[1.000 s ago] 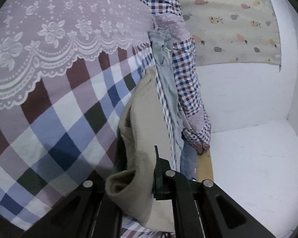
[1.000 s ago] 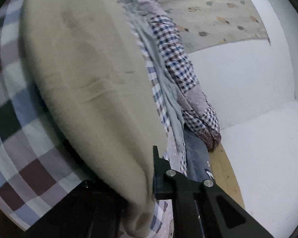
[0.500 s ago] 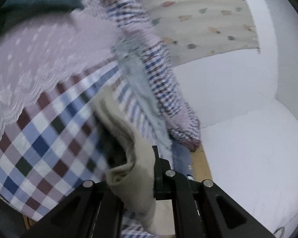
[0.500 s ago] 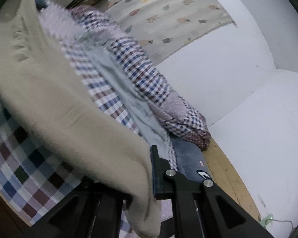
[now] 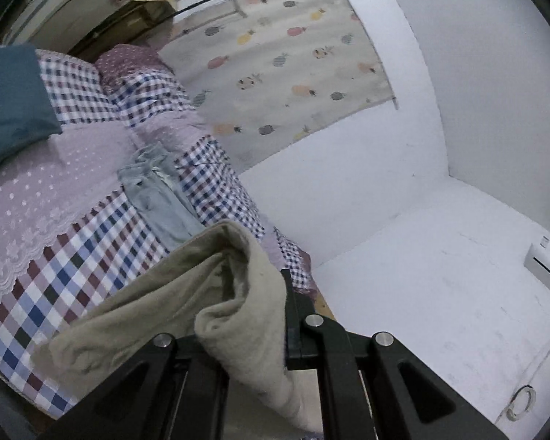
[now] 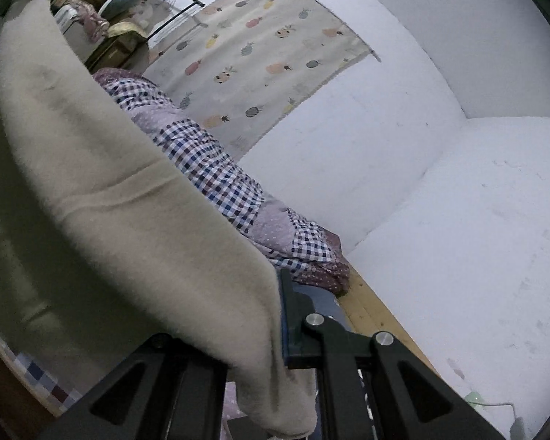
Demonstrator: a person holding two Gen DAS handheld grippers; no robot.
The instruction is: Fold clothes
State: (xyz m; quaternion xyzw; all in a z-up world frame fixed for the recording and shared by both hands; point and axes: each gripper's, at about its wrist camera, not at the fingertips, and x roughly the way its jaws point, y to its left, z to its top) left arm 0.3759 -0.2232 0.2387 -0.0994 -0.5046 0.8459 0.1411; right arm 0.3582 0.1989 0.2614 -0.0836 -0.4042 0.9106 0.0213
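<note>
Both grippers are clamped on one beige fleece garment [image 5: 157, 304], lifted above the checked bedspread [image 5: 91, 253]. The left gripper [image 5: 238, 333] pinches a bunched edge; the right gripper [image 6: 234, 333] grips another edge [image 6: 102, 183], the cloth draping broadly leftward. Pale blue jeans [image 5: 157, 198] lie on the bedspread beyond the garment.

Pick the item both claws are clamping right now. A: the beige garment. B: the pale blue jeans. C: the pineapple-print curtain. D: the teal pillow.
A: the beige garment sits pinched in the left claw, and in the right wrist view it drapes from the right claw; the jeans lie untouched on the bed.
</note>
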